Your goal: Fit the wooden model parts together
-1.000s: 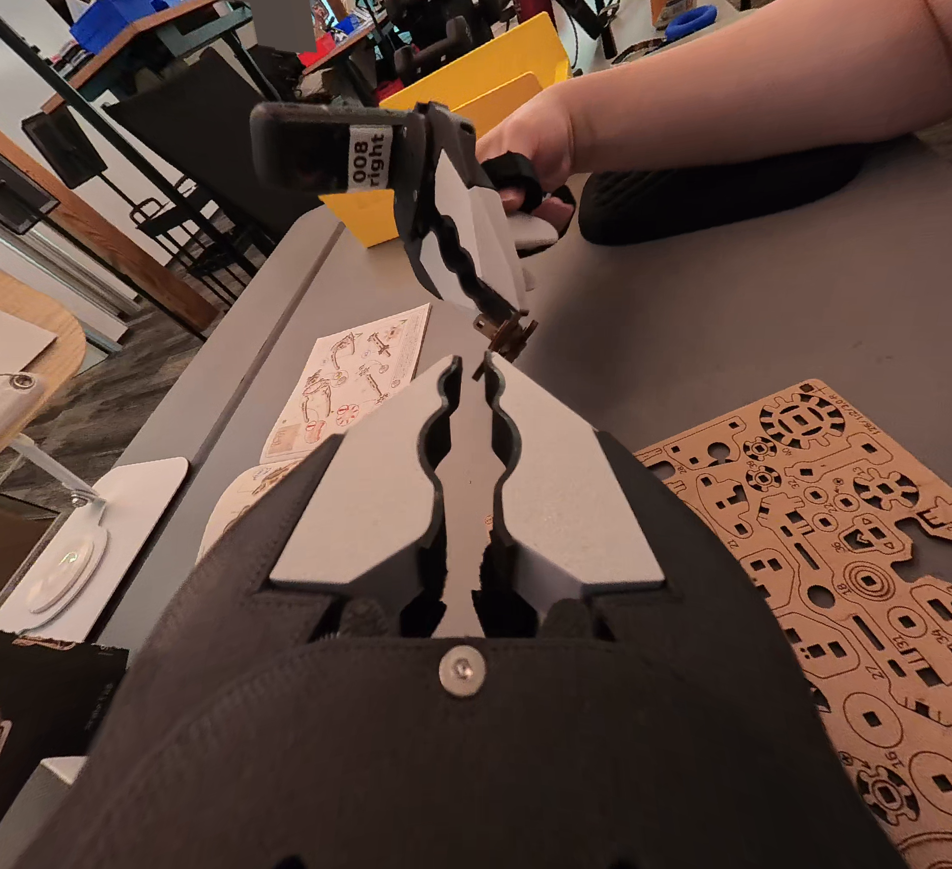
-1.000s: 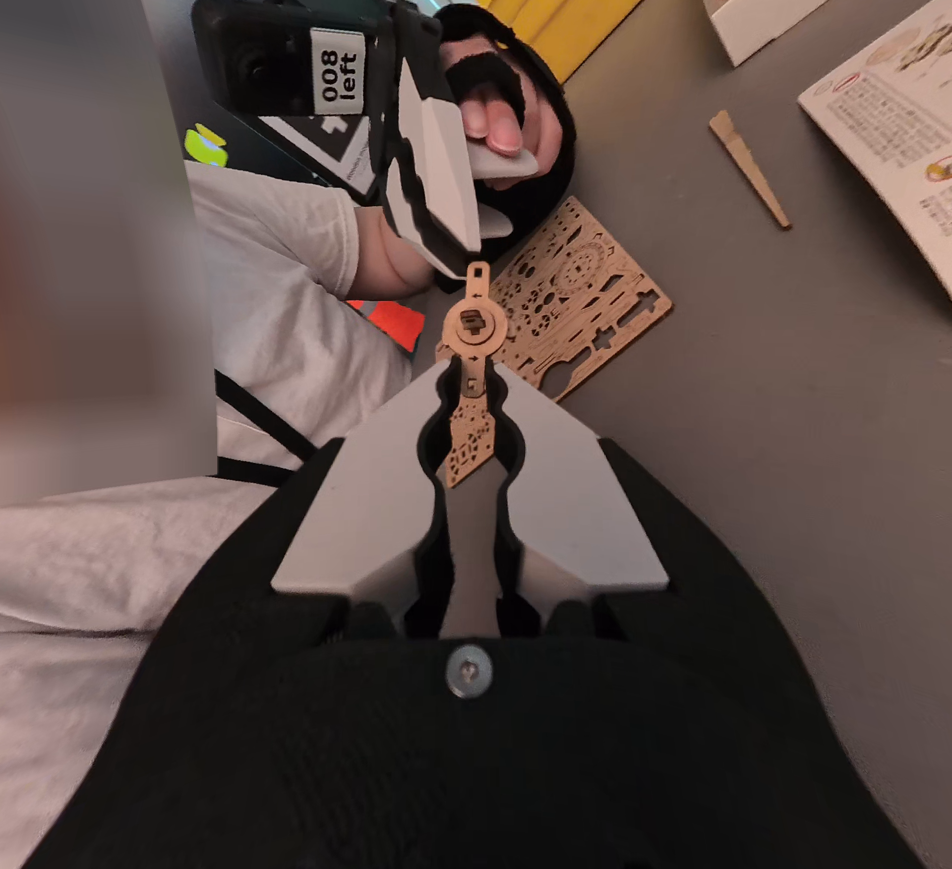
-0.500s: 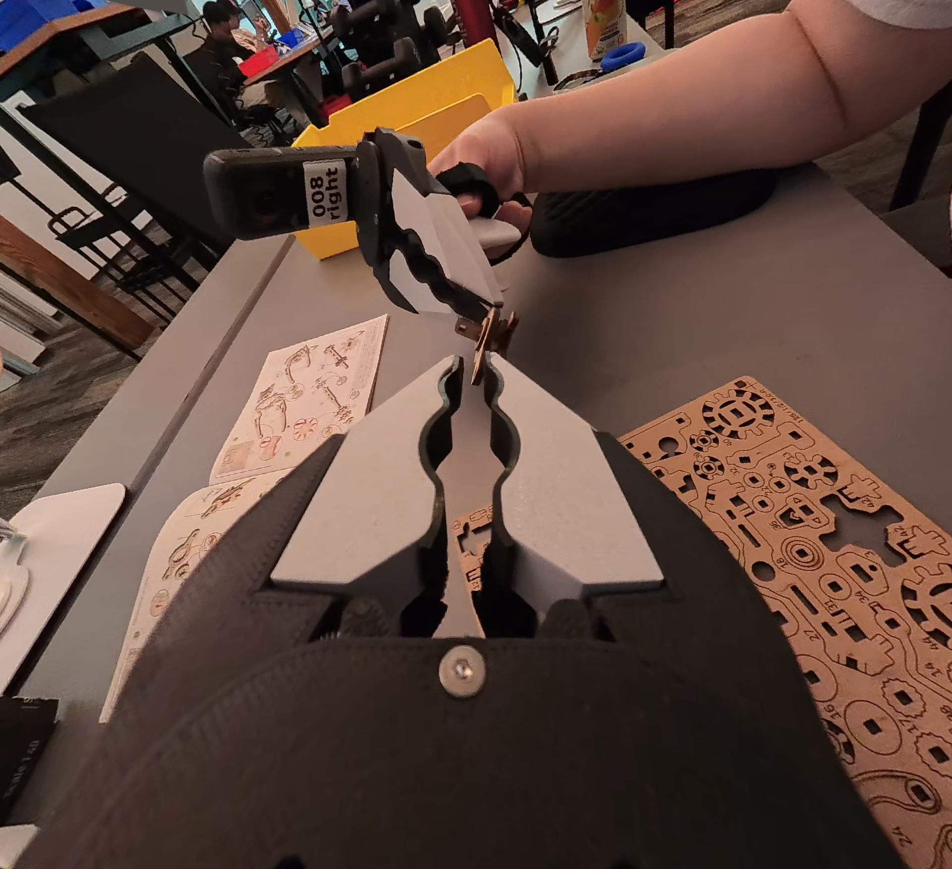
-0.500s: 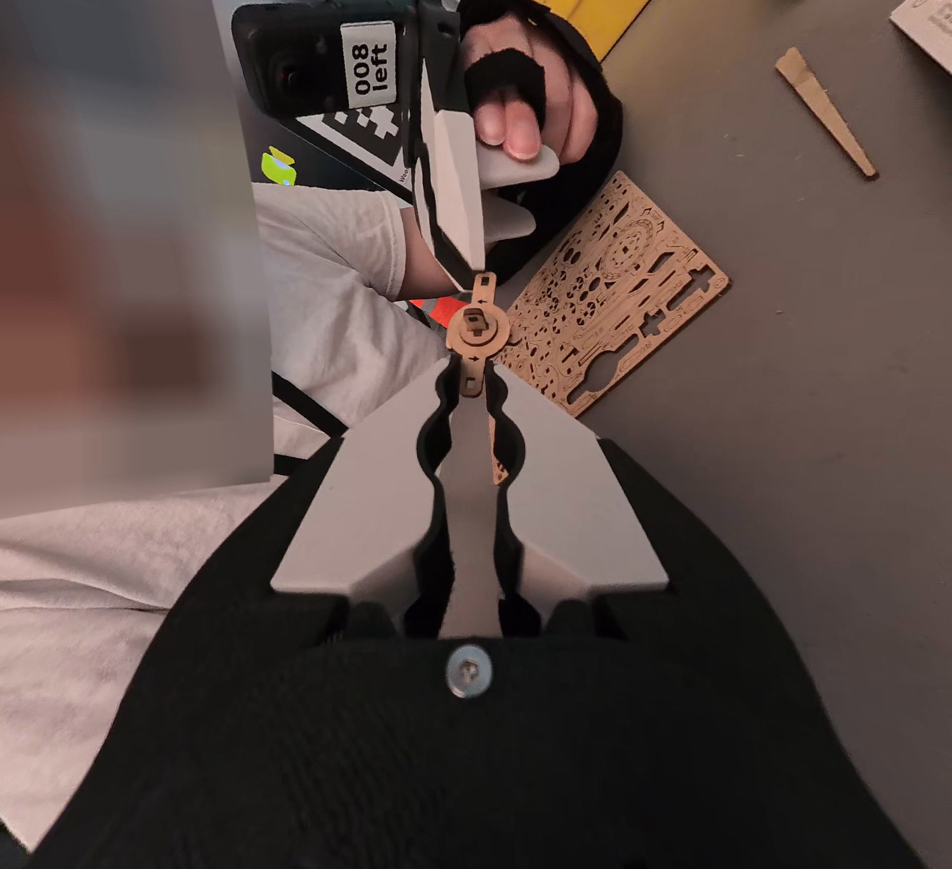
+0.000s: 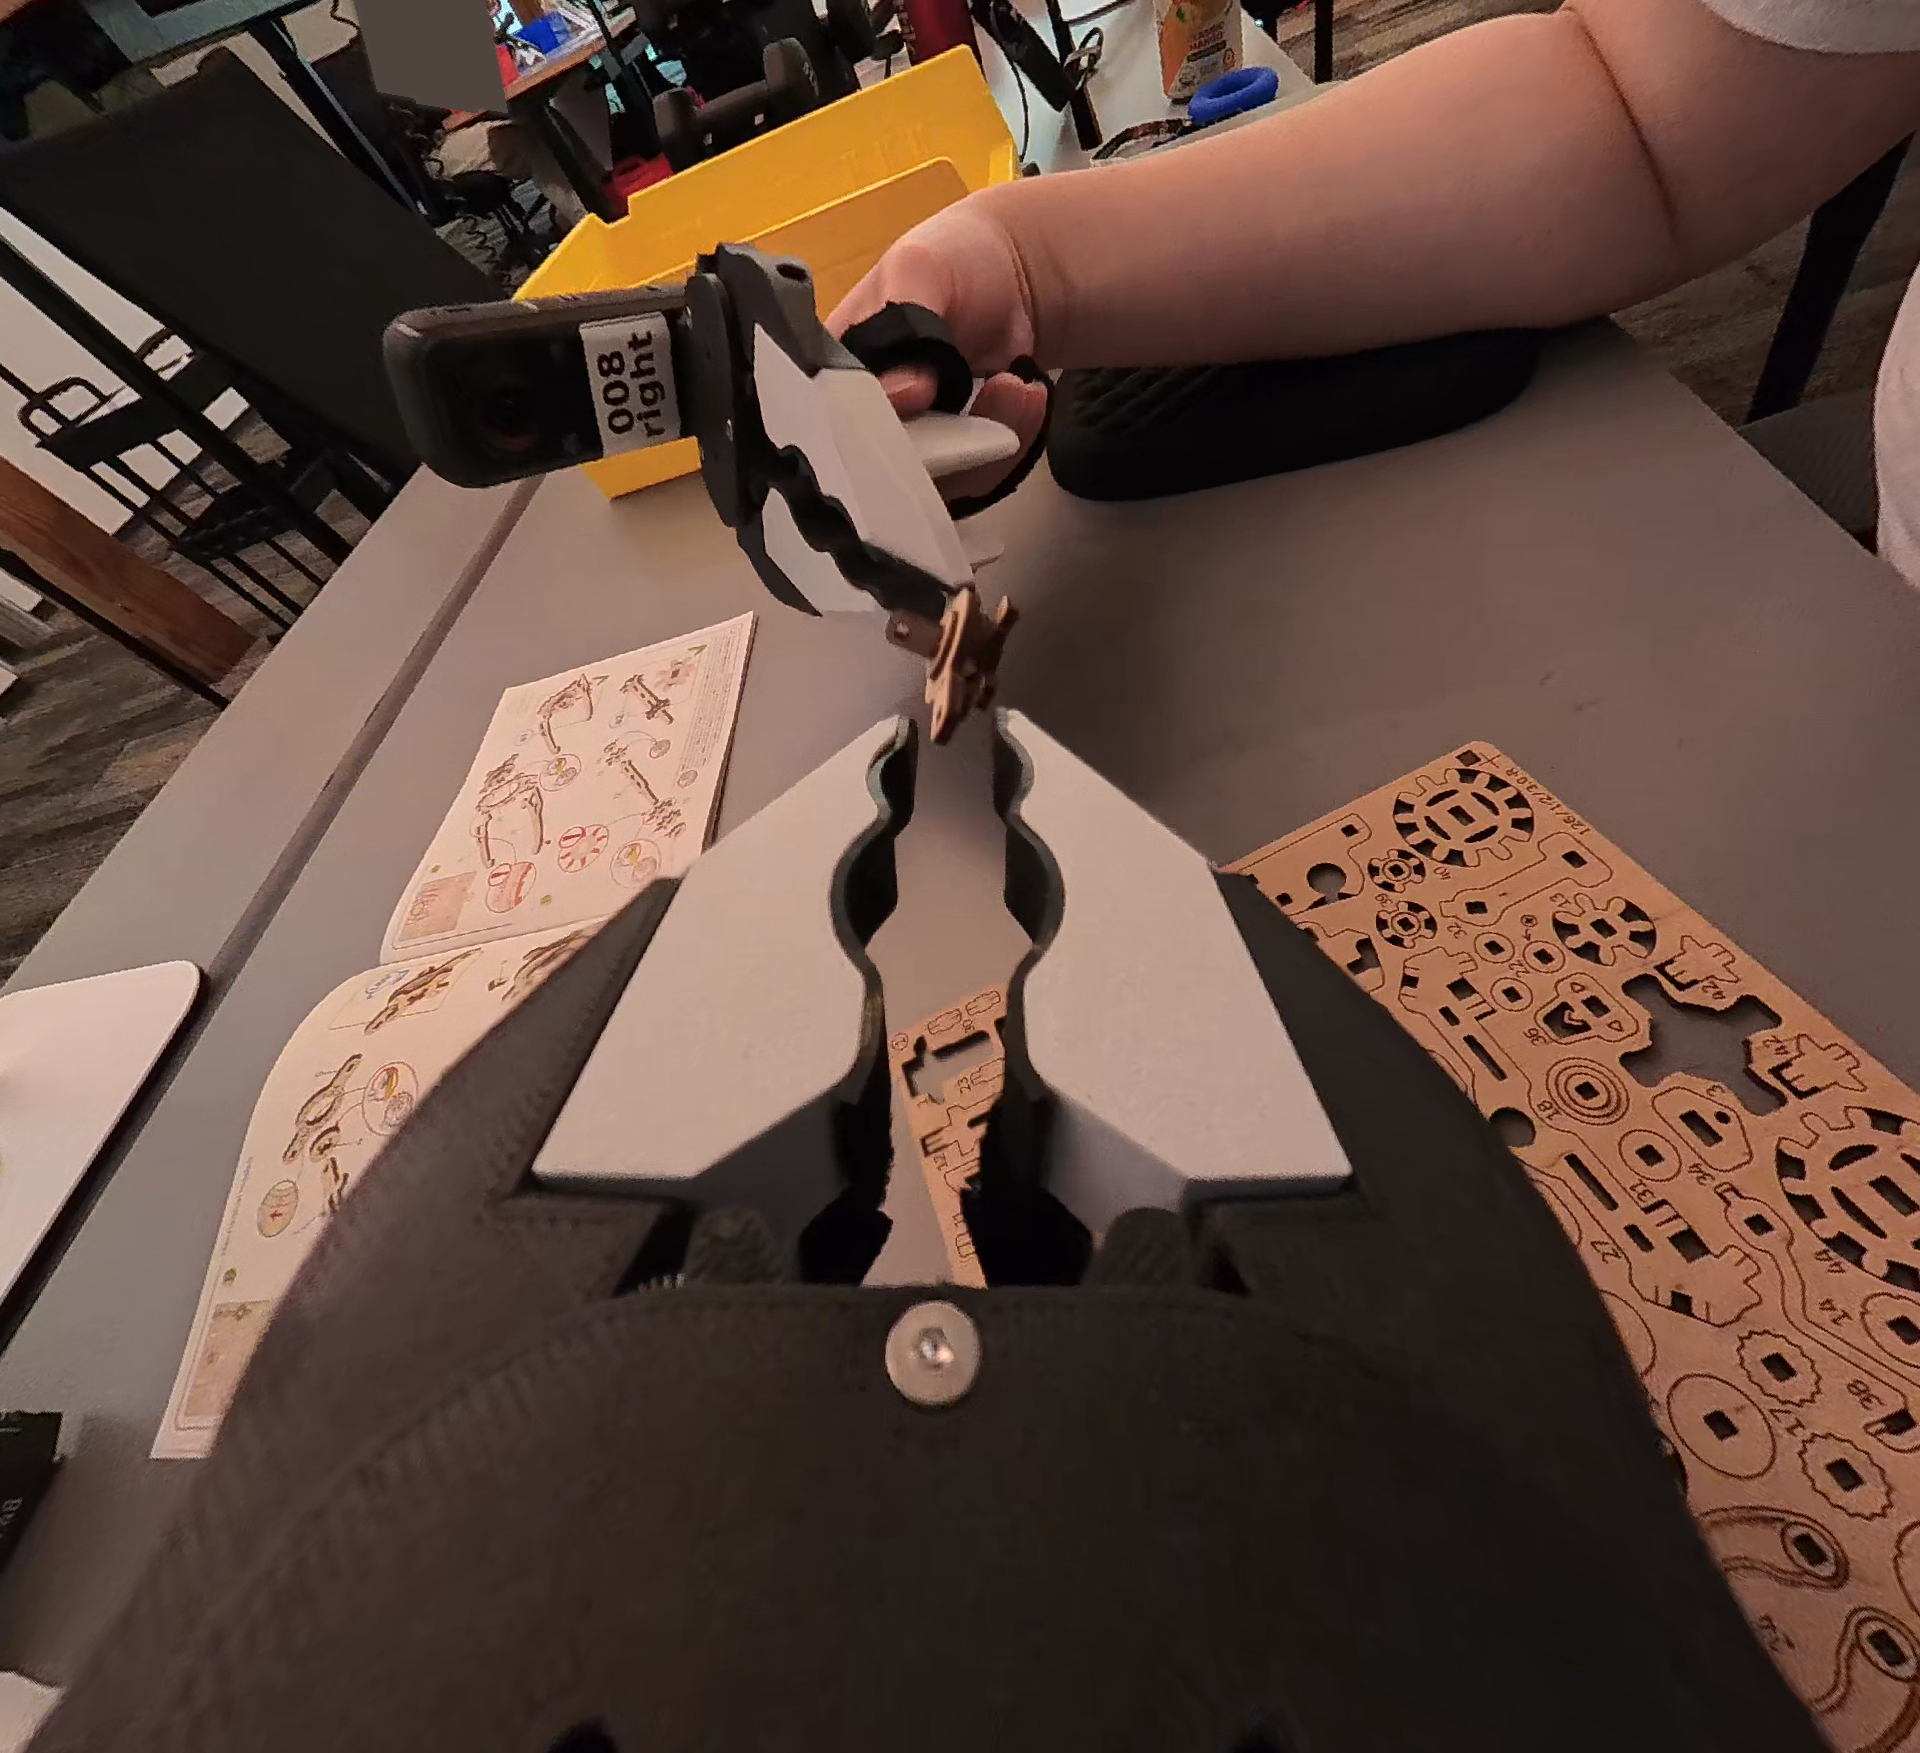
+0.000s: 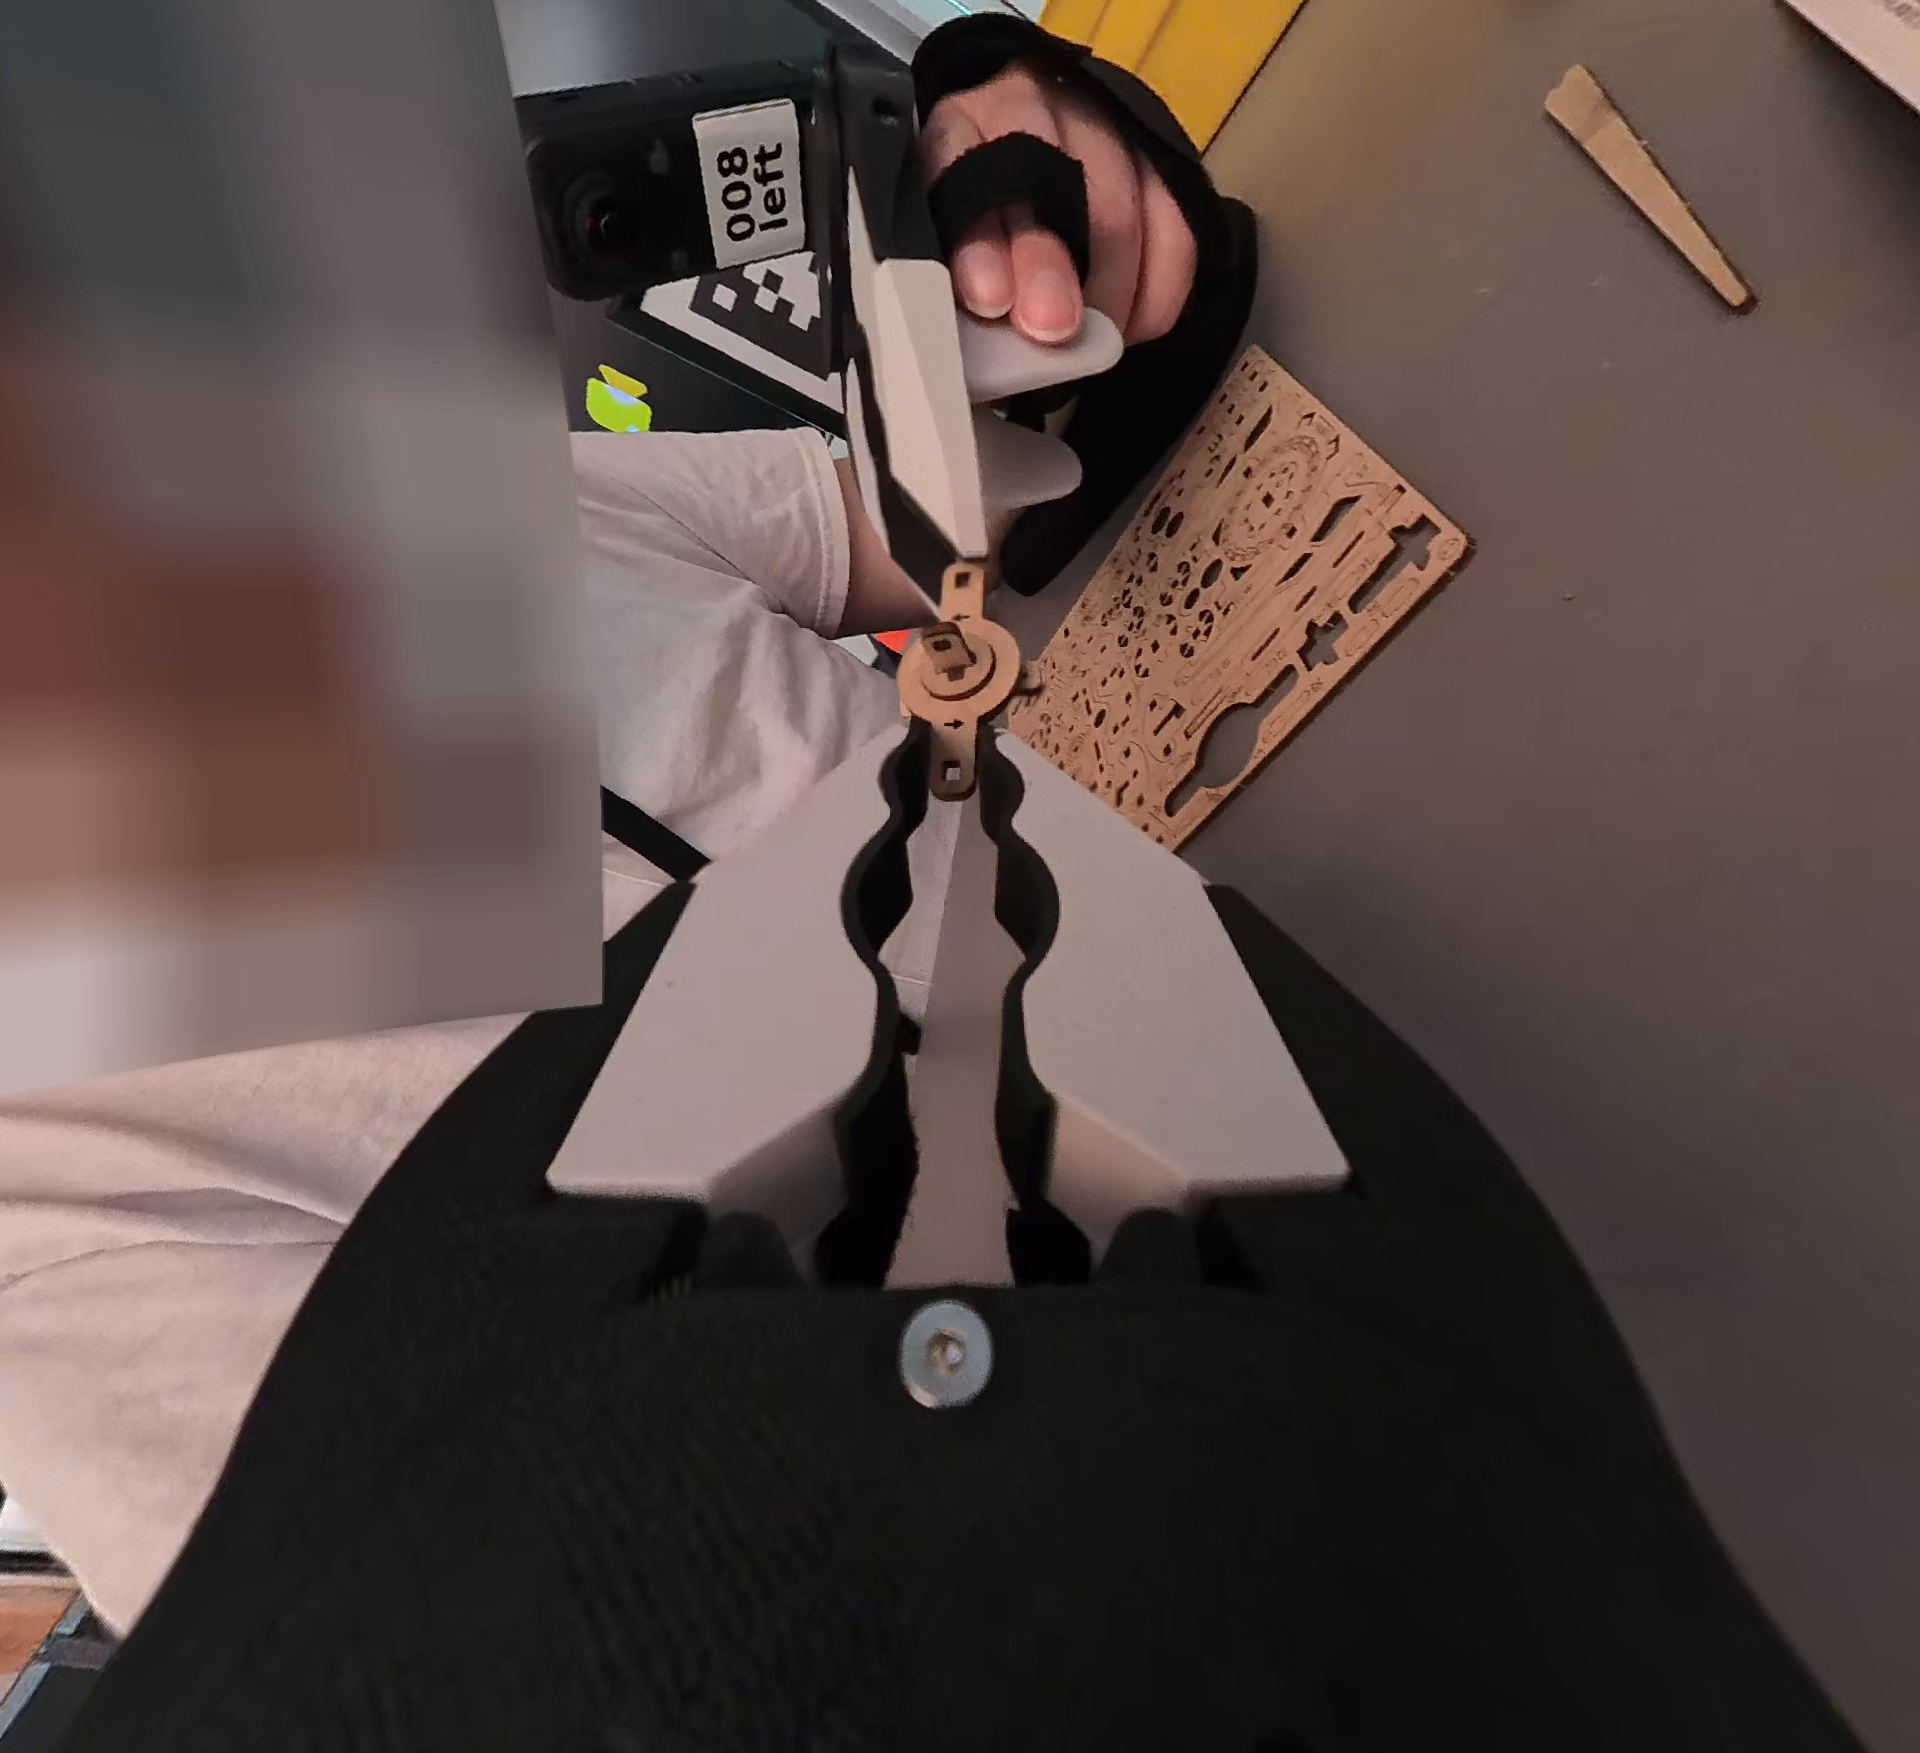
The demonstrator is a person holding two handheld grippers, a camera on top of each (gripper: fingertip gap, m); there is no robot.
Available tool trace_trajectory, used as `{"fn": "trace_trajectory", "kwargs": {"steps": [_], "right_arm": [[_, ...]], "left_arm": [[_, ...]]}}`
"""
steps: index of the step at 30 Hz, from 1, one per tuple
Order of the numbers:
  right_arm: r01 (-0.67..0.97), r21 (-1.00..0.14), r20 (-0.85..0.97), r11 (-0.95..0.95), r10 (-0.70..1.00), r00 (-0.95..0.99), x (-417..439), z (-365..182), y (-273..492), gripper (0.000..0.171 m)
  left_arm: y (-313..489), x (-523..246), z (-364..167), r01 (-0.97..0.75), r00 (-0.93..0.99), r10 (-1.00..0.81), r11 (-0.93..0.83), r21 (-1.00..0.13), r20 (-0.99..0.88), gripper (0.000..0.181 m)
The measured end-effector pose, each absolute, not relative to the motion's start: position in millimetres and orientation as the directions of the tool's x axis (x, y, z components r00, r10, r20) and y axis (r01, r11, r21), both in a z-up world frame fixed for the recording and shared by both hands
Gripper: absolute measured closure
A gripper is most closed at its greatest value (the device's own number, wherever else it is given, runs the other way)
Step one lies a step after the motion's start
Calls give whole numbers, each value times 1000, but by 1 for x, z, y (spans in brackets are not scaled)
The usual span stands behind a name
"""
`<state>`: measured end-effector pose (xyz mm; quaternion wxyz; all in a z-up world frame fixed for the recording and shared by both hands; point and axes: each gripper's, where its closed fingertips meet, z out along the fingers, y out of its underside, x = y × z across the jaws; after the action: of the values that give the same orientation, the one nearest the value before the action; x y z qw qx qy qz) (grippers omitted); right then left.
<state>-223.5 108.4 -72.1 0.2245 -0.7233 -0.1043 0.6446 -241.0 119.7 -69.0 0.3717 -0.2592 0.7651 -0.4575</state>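
a: so where's the wooden part (image 6: 956,677)?

b: up in the air over the desk (image 5: 1351,623), caught between both tongs. the right tongs (image 6: 948,747) are clamped on its lower tab, seen from their own camera. the left tongs (image 6: 961,550) come in from 12 o'clock there and touch the upper tab.

a: are the left ones gripping it?

b: from their own view the left tongs (image 5: 951,732) stand a little apart, with the part (image 5: 961,664) just at their tips at 12 o'clock. whether they pinch it, i cannot tell. the right tongs (image 5: 925,623) reach in from 11 o'clock, closed on the piece.

a: and on the desk?

b: a laser-cut sheet (image 5: 1621,1080) lies at 3 o'clock of the left tongs, a booklet (image 5: 582,820) at 9 o'clock, a yellow bin (image 5: 810,176) far off at 12. in the right view a wooden wedge (image 6: 1642,181) lies at 2 o'clock, well apart from the sheet (image 6: 1247,602).
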Motion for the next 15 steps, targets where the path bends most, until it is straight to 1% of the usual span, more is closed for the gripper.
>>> {"fn": "trace_trajectory", "kwargs": {"steps": [3,7,10,11,13,15], "right_arm": [[-145,-442,-895,-885,422,146,-222,-74,109,164],[-141,-402,-915,-905,391,102,-227,-73,107,164],[-153,-375,-927,-914,366,87,-226,-75,109,164],[-174,-367,-930,-914,359,77,-224,-74,112,162],[-222,-373,-928,-901,362,90,-218,-74,120,157],[-284,-414,-910,-865,393,128,-209,-71,131,152]], "left_arm": [[122,-239,-71,-69,-581,-744,447,-892,-329,169],[120,-238,-72,-63,-577,-741,461,-885,-344,178],[119,-238,-74,-71,-582,-738,466,-882,-343,179],[121,-237,-73,-79,-576,-747,456,-887,-332,180],[126,-233,-69,-110,-558,-785,391,-914,-269,181],[134,-227,-64,-174,-519,-843,265,-949,-140,181]]}}
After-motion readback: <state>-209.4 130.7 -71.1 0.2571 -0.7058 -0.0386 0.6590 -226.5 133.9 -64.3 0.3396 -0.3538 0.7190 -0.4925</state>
